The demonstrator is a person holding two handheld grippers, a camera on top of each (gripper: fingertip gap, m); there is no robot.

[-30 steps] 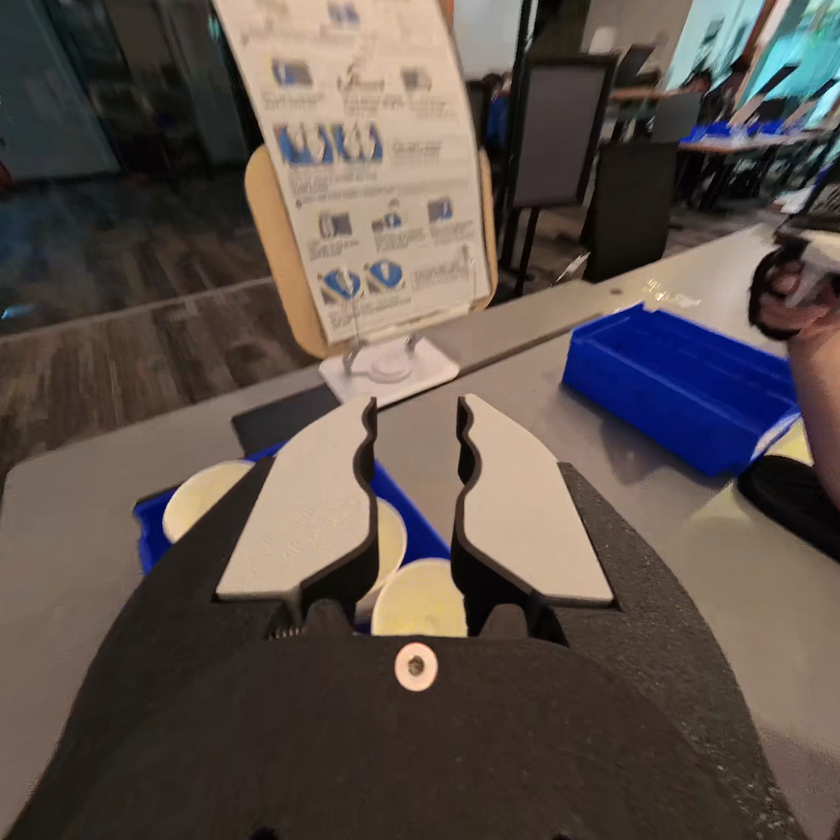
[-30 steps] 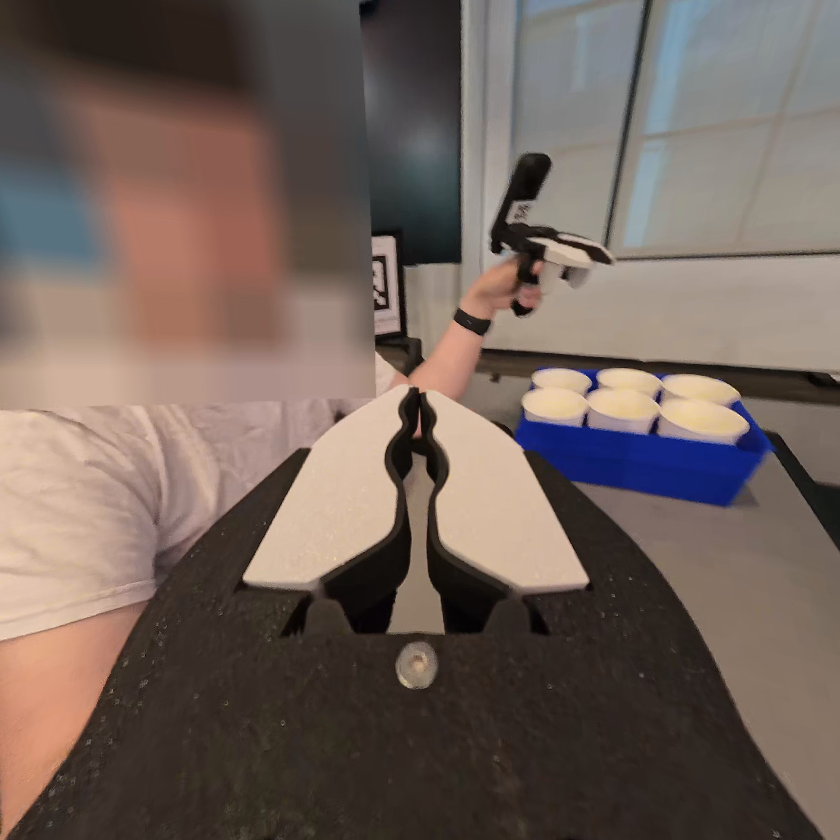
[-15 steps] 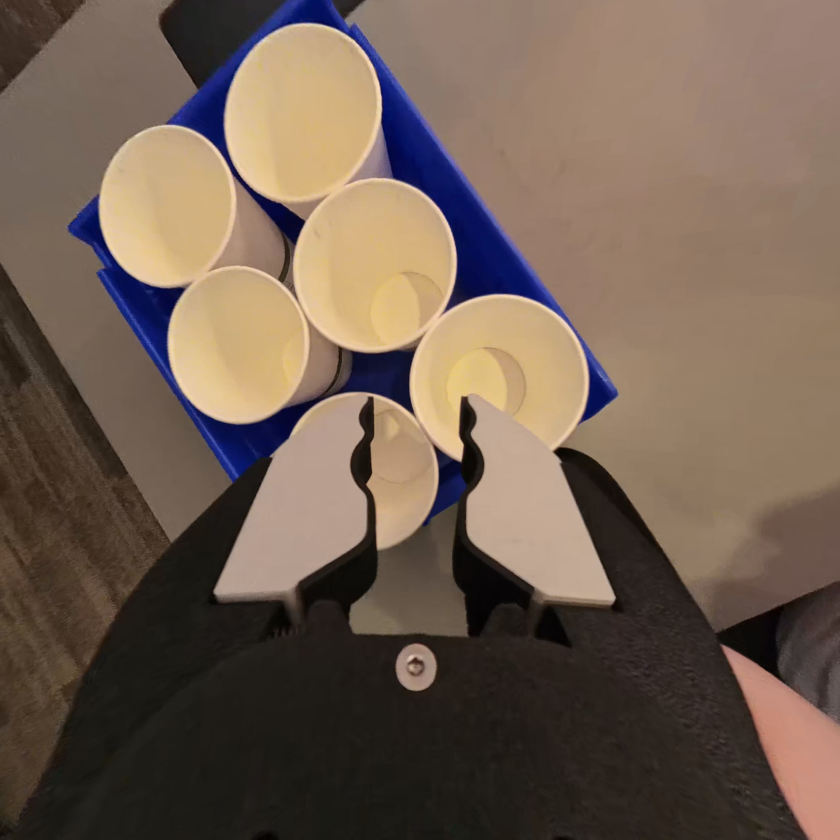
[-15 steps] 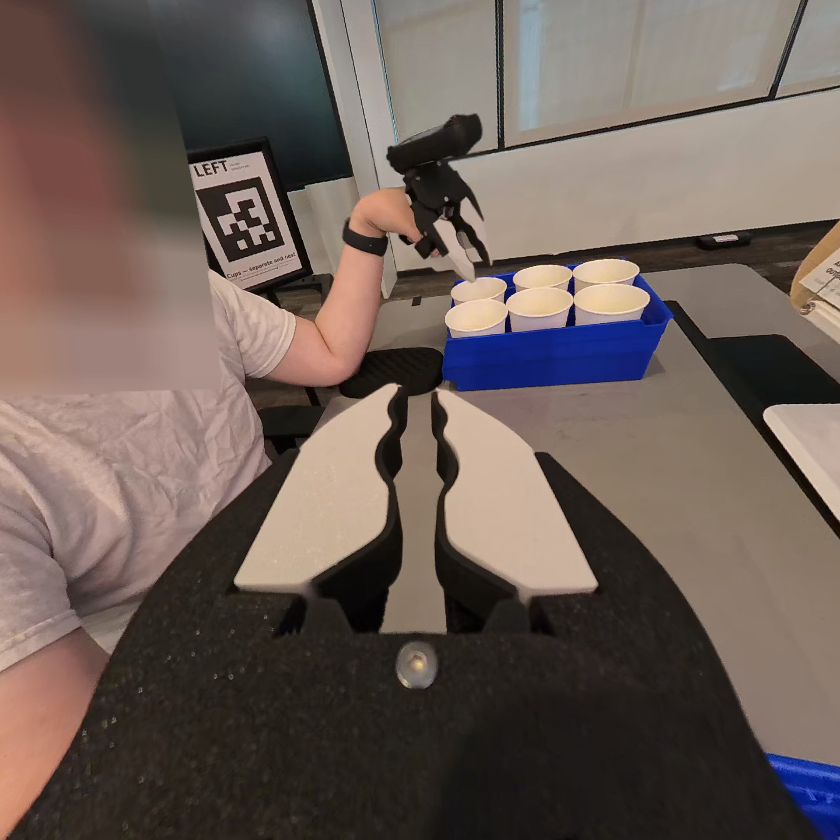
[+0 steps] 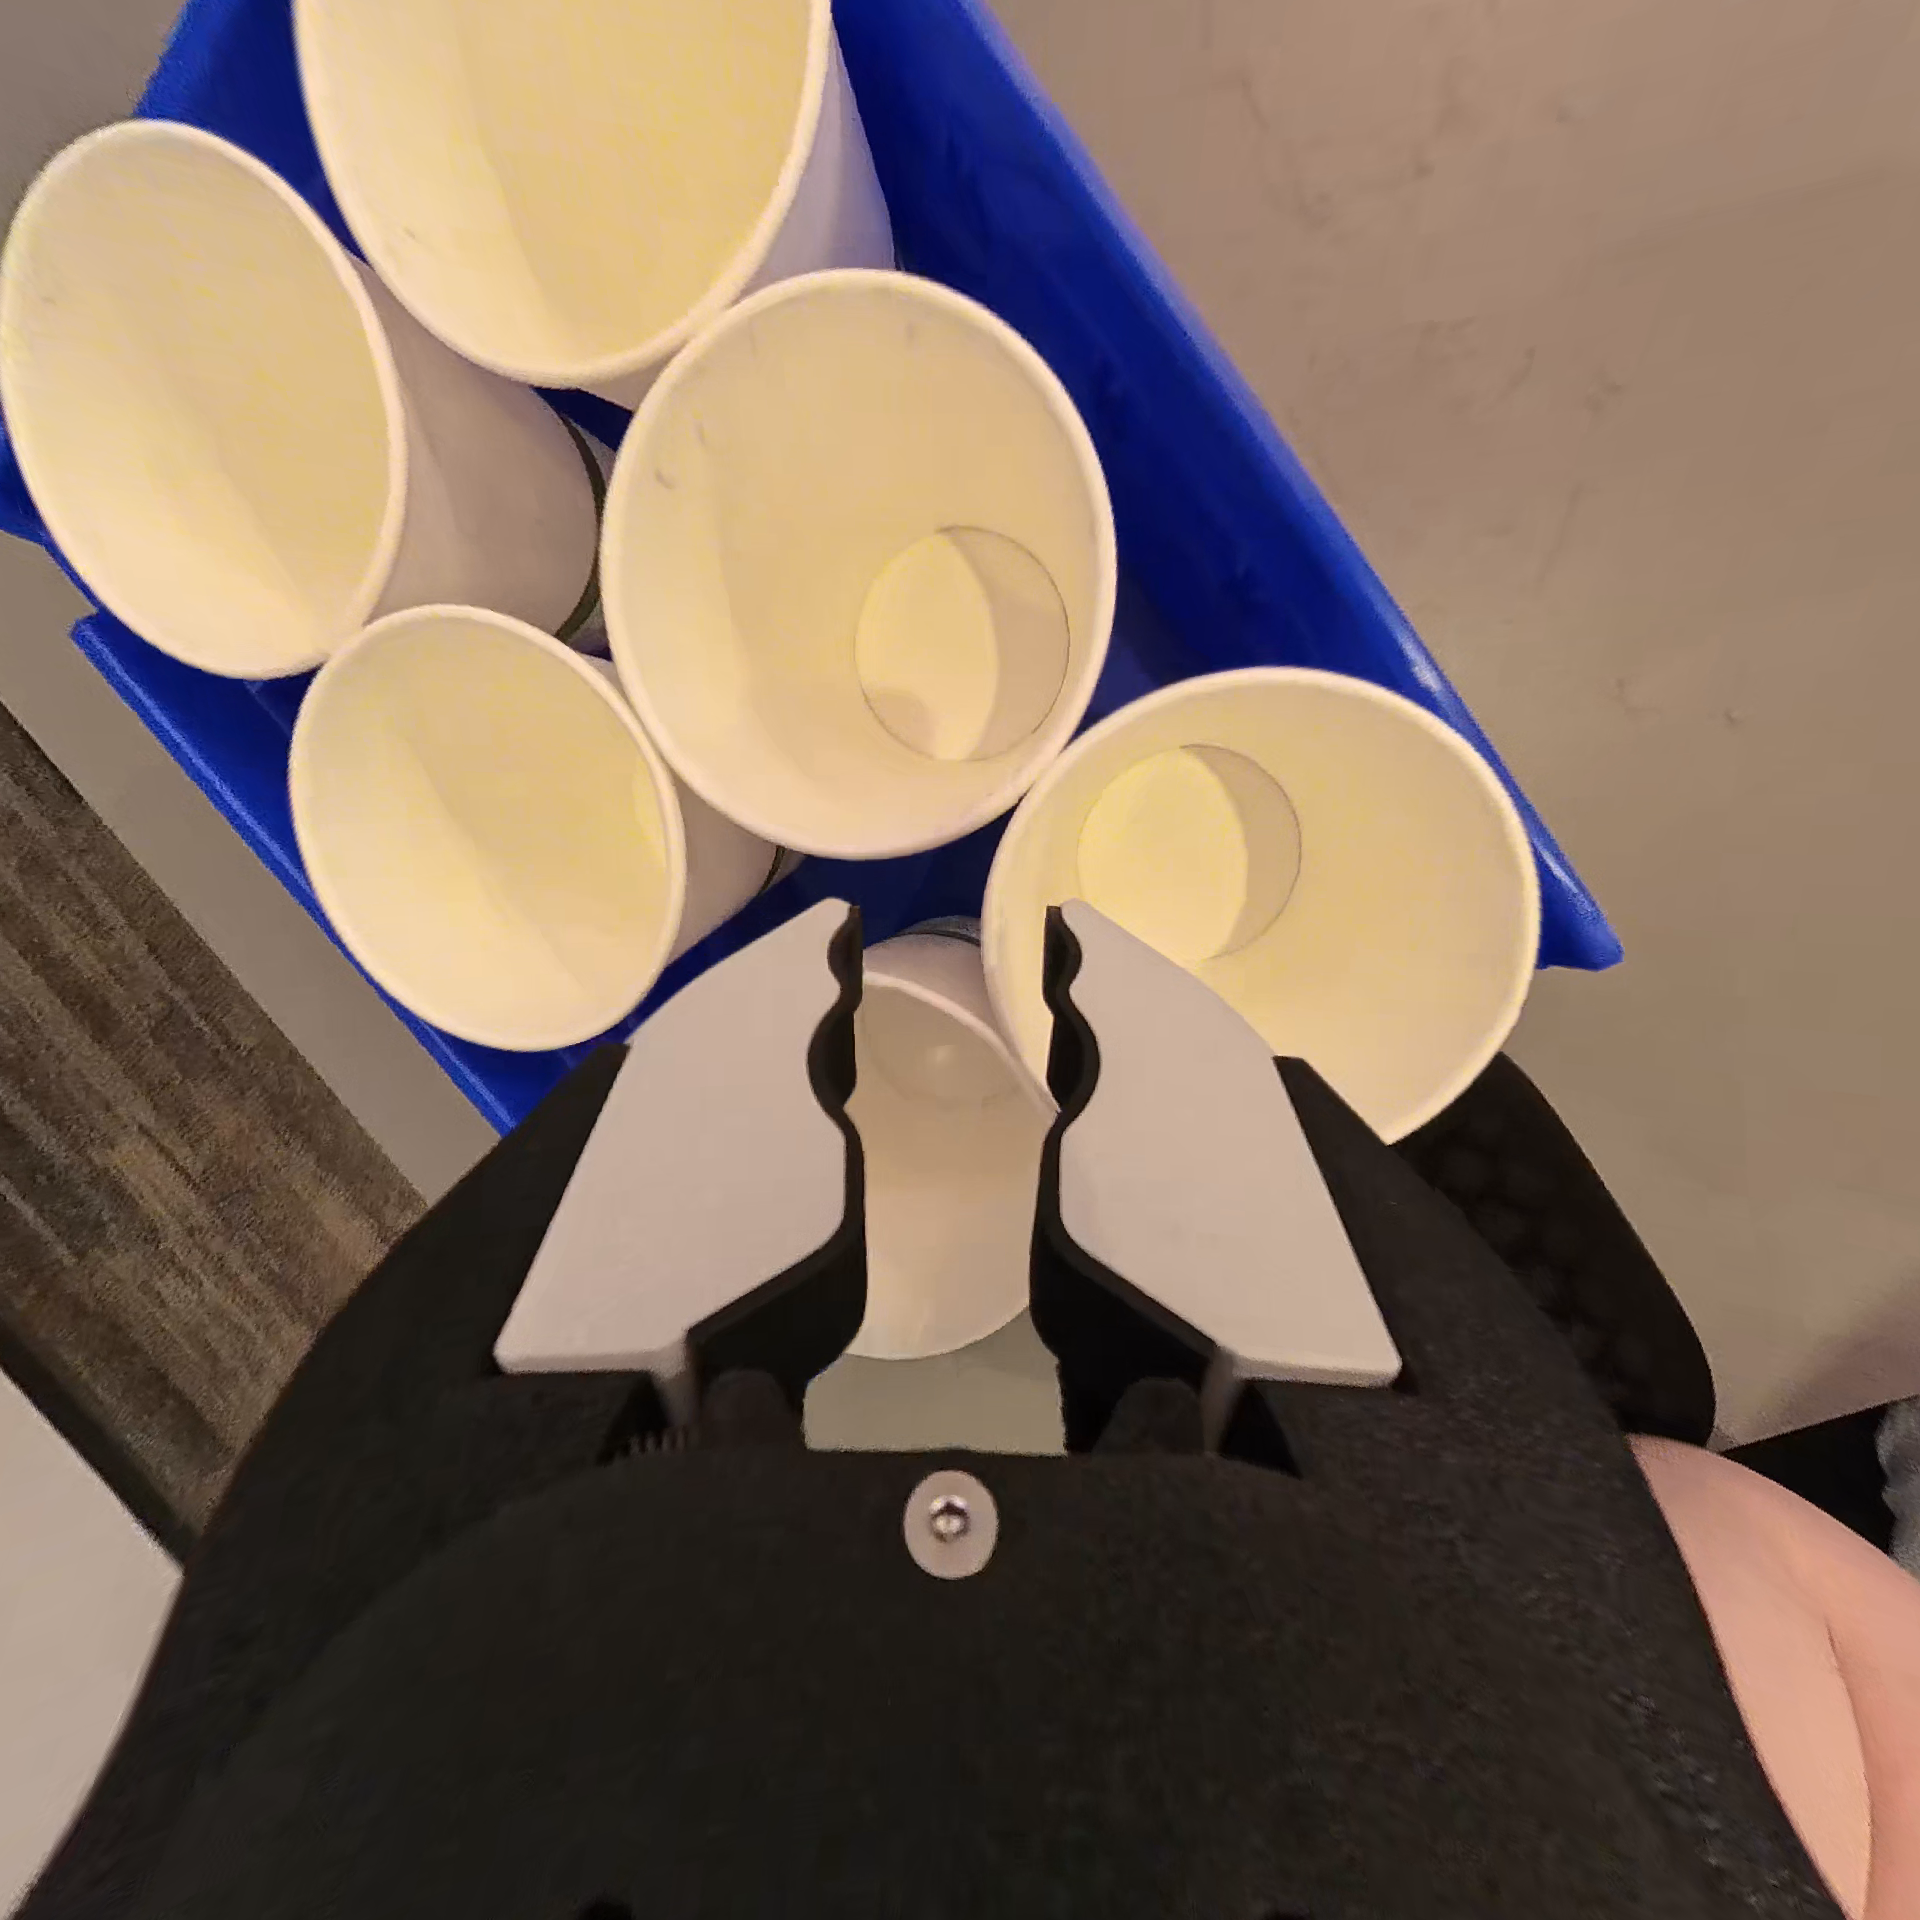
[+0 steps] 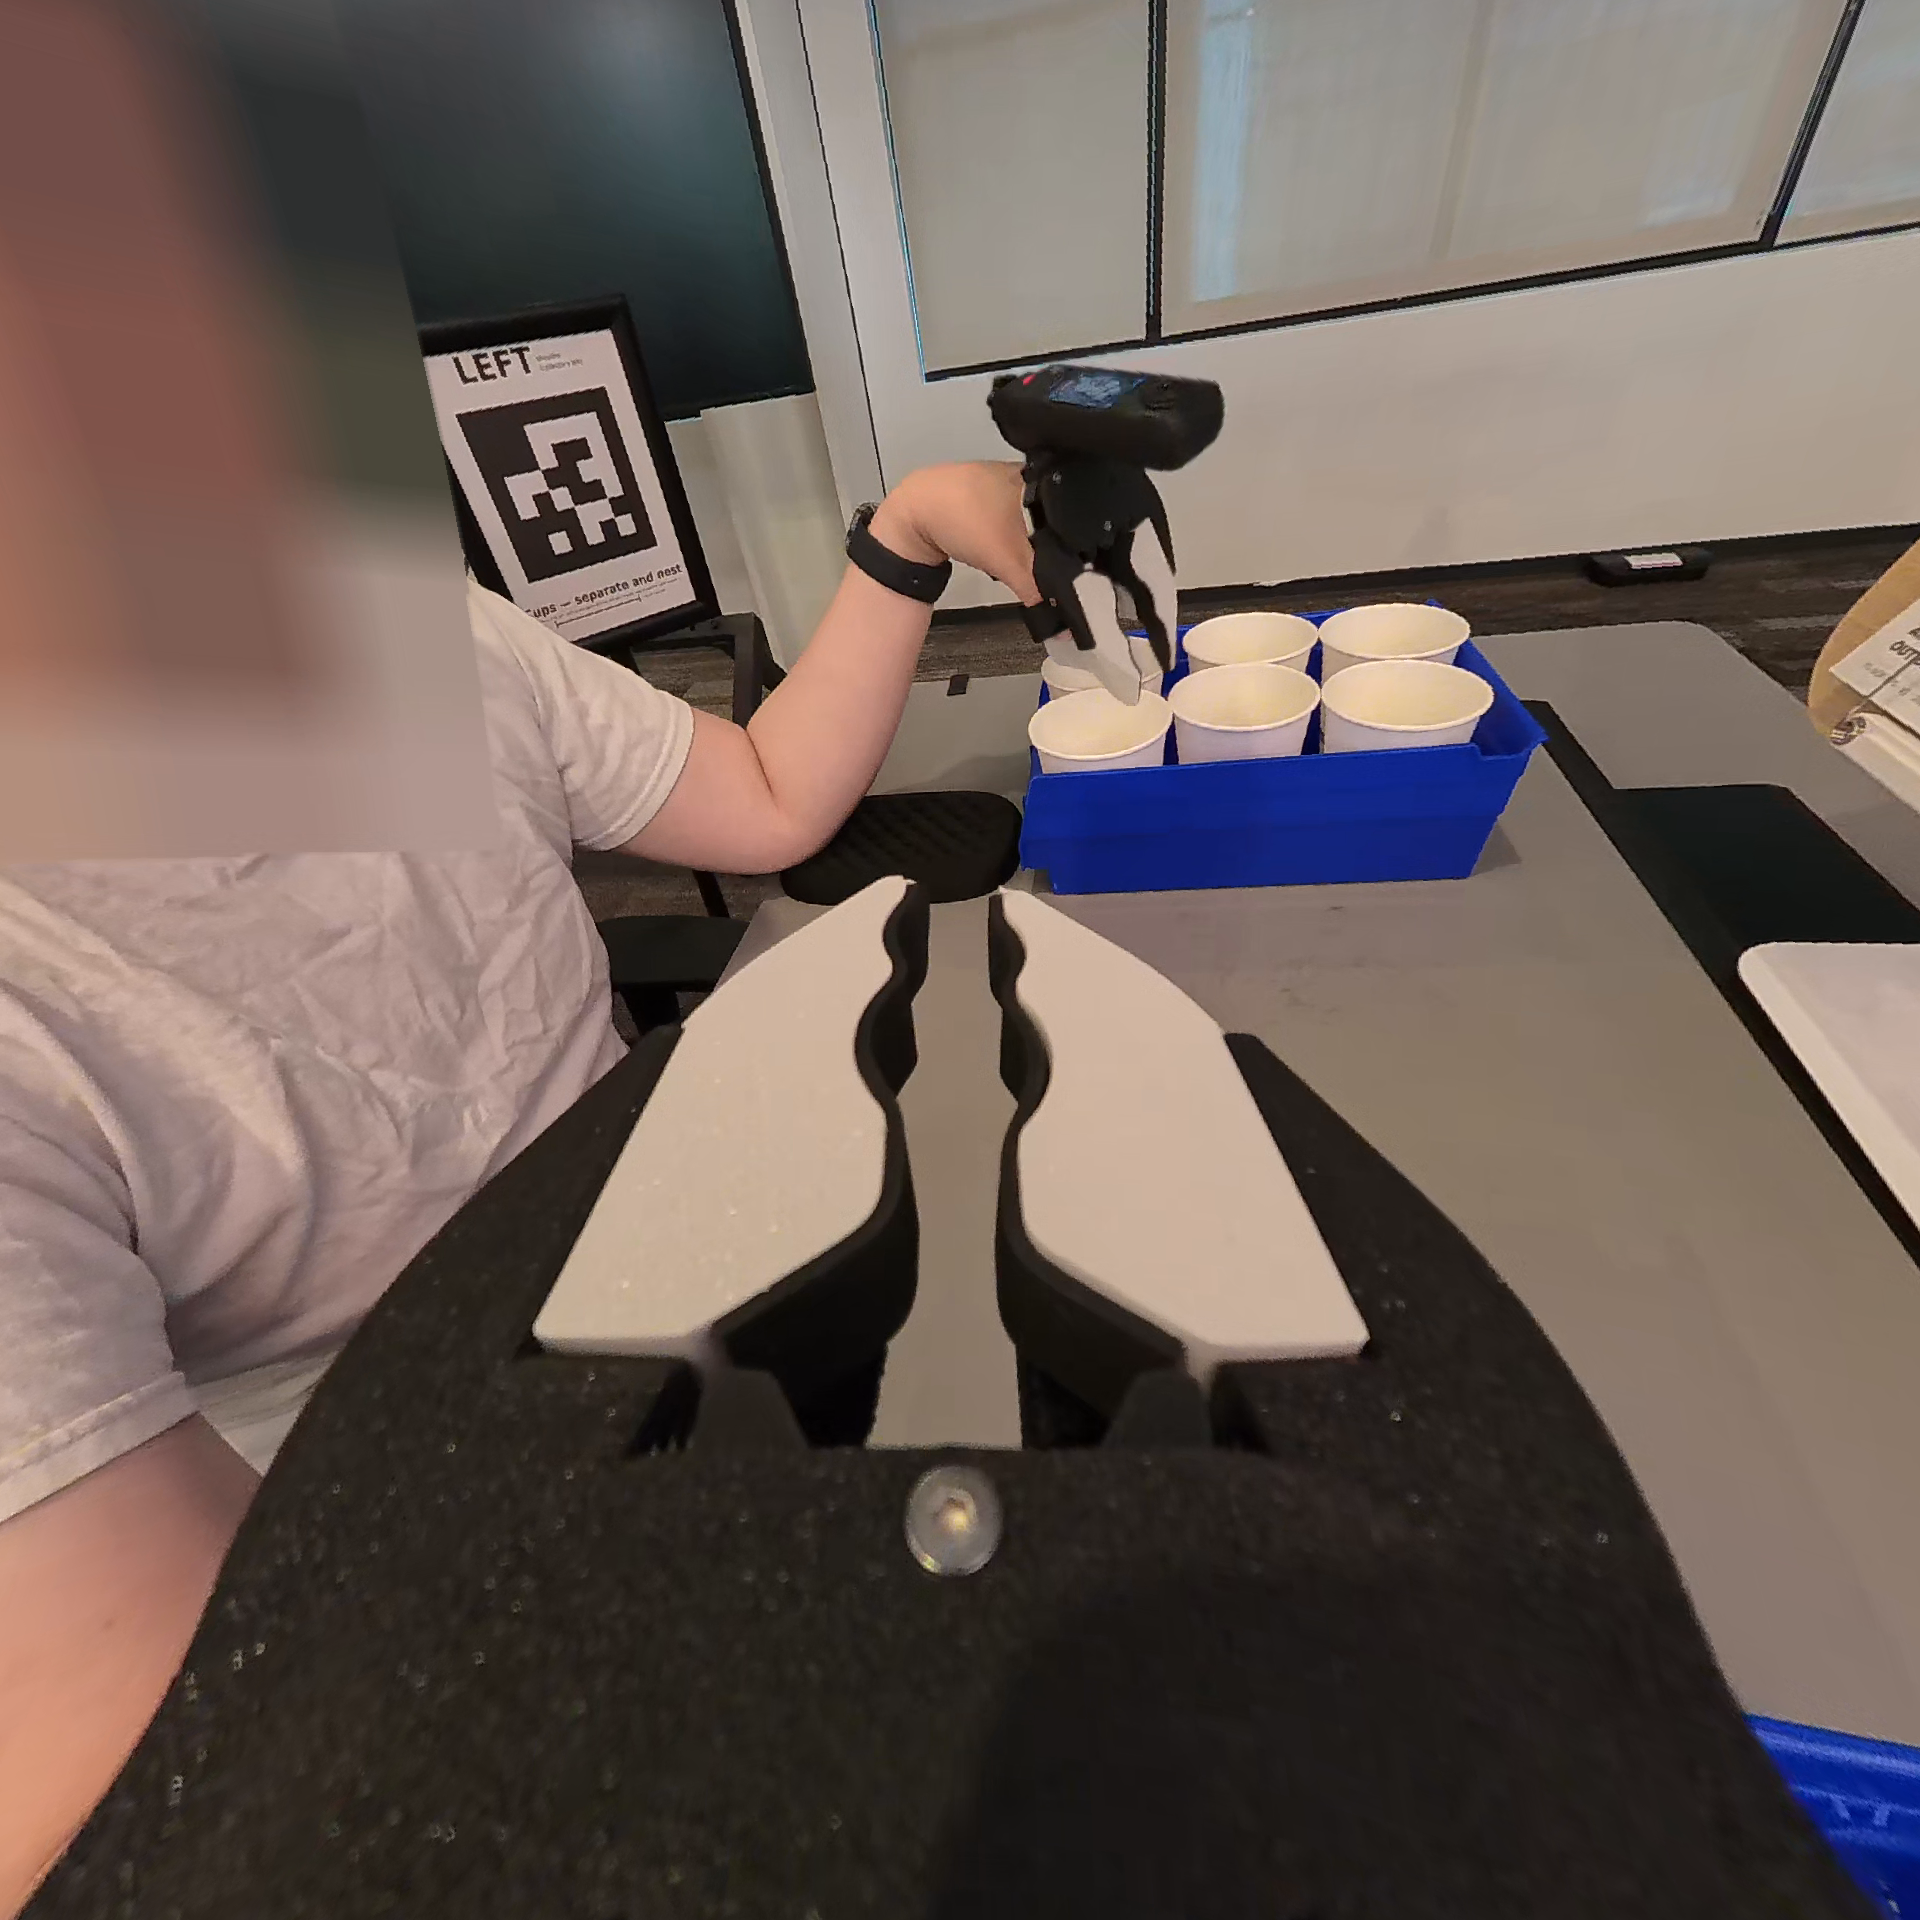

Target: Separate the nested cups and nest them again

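White paper cups point(image 5: 852, 561) stand six to a blue bin point(image 5: 1195, 436), packed rim against rim, and the corner cup point(image 5: 935, 1174) nearest the person now sits between the parted fingers of the left gripper point(image 5: 951, 935). Half a second ago that gripper hung higher above the bin; it has since dropped so its tips reach down at that cup's rim, with nothing clamped yet, so the first lift of a nested cup looks close. The right gripper point(image 6: 954, 904) waits well apart, over the bare grey table point(image 6: 1455, 1091), its fingers narrowly parted and empty. Beyond the bin point(image 6: 1268, 821) are a black pad point(image 6: 904, 842), a framed sign point(image 6: 566, 478), wood-look flooring and large windows.
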